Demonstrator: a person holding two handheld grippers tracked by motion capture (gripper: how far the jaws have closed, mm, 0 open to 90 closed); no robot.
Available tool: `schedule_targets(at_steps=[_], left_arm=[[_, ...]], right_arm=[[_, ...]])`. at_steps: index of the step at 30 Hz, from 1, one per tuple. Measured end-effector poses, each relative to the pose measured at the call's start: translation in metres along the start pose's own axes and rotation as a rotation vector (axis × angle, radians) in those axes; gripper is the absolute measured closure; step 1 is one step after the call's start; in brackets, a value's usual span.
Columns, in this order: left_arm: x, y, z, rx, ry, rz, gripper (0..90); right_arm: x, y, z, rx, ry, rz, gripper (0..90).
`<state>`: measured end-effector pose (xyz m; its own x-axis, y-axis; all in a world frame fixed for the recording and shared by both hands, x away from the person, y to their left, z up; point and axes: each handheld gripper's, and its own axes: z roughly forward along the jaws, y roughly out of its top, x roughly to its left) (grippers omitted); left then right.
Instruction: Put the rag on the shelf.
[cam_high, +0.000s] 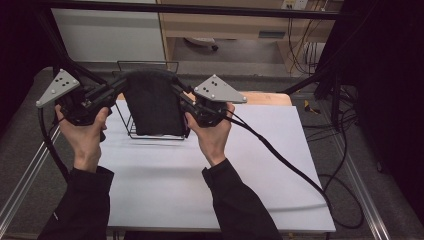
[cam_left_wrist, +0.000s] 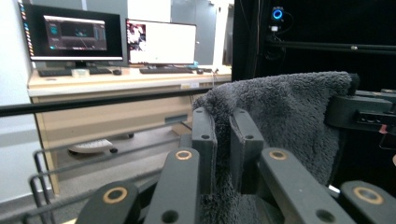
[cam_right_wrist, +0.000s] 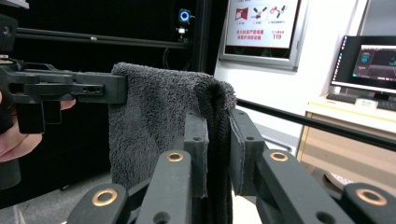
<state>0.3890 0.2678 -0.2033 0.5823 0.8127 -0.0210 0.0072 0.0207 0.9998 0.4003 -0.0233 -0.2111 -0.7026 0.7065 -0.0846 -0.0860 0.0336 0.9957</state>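
Note:
A dark grey fluffy towel (cam_high: 152, 105) hangs stretched between my two grippers above the far part of the white table (cam_high: 200, 170). My left gripper (cam_high: 119, 86) pinches its left top corner; in the left gripper view the towel (cam_left_wrist: 285, 116) sits between the two black jaws of the left gripper (cam_left_wrist: 223, 122). My right gripper (cam_high: 179, 94) pinches the right top corner; the towel (cam_right_wrist: 154, 116) runs down between the jaws of the right gripper (cam_right_wrist: 215, 122). The towel's lower part hangs in front of a black wire rack (cam_high: 131, 127).
The wire rack stands at the table's far left, its top bar (cam_high: 147, 62) behind the towel. A black cable (cam_high: 280, 155) trails from the right gripper across the table to the right edge. Metal frame rails (cam_high: 25, 175) flank the table. A desk with monitors (cam_left_wrist: 116, 42) stands beyond.

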Motion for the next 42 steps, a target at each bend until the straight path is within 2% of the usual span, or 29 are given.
schedule_targets(at_steps=[11,21,26,35,42], left_arm=[[0.013,0.023,0.0,-0.039,0.026,-0.004,81.3],[0.032,0.04,0.006,-0.039,0.058,-0.023,81.3],[0.04,0.049,0.011,-0.038,0.08,-0.014,81.3],[0.055,0.071,0.015,-0.035,0.097,-0.014,81.3],[0.066,0.083,0.02,-0.048,0.104,-0.025,81.3]], right_arm=[[-0.002,0.031,0.02,-0.034,-0.013,-0.028,79.5],[-0.007,0.045,0.046,-0.049,-0.015,-0.034,79.5],[-0.008,0.052,0.058,-0.054,-0.014,-0.035,79.5],[-0.01,0.069,0.073,-0.062,-0.01,-0.039,79.6],[-0.013,0.083,0.086,-0.072,-0.015,-0.047,79.5]])
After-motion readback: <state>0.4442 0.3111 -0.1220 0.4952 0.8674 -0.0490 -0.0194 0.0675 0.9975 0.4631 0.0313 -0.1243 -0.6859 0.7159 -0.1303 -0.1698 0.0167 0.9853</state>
